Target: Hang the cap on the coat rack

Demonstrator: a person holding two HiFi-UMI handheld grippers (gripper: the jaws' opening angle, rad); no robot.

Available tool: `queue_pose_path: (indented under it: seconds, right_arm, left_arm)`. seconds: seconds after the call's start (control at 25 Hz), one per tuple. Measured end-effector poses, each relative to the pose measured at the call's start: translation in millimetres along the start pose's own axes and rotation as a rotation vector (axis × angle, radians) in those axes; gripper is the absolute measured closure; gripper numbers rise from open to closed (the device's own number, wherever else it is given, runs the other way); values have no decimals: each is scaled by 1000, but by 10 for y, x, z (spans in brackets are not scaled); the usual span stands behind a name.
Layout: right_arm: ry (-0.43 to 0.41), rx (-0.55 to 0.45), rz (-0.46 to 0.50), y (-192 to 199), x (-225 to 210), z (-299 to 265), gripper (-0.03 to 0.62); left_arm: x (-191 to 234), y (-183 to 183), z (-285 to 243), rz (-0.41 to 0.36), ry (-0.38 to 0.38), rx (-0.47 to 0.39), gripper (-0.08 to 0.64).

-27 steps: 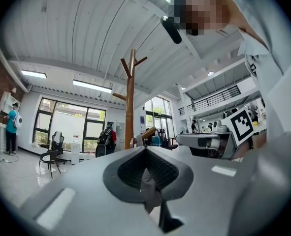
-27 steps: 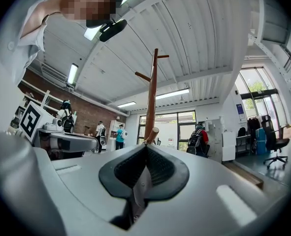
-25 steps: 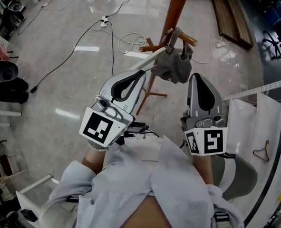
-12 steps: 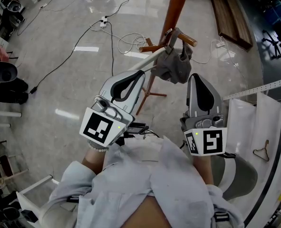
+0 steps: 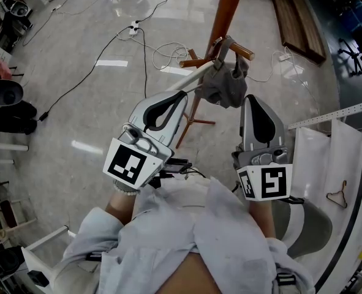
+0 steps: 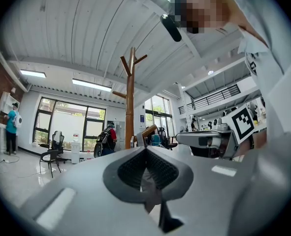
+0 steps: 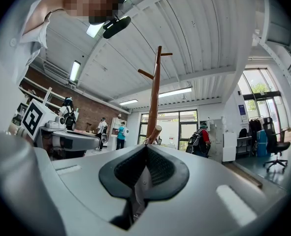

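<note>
Cap [image 5: 225,81] hangs on coat rack [image 5: 230,11] peg [image 5: 245,51]. Left tool [image 5: 182,95], right tool [image 5: 255,100] pressed together, empty, beside cap. Retreat straight back; avoid brushing cap.

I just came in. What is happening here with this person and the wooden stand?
A person holds a gripper in each hand and faces a wooden coat rack. A grey cap hangs on one peg, so the hanging looks done. The left gripper and the right gripper are both shut and empty, just short of the cap; neither holds it.
</note>
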State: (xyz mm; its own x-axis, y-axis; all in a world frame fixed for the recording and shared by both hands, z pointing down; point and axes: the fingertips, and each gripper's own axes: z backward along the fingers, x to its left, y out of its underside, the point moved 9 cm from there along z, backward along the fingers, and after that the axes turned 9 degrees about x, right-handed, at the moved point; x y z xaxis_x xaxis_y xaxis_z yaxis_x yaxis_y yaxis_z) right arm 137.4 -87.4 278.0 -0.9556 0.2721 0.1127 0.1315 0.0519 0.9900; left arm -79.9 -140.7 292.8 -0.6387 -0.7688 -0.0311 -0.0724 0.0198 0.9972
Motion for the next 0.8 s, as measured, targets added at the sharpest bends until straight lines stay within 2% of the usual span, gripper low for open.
queue_pose_path:
  seconds: [0.16,0.48,0.56,0.68,0.8]
  right_arm:
    - [-1,3,2,5,3,-3,586]
    - [-2,12,1,35,14,-3,586]
    - [-1,14,0,38,11,-4,586]
    - [1,17,1,40,5,-3,586]
    - [2,18,3,39,10,5,586]
  left_arm:
    - [-19,14,10,10,11,42,557]
    - [10,19,6,-5,-9,-30,557]
    - [7,25,2,-2,-7,-20,557]
    - [-25,39,10,12,9,40,557]
    - [-23,45,16,11,8,22,557]
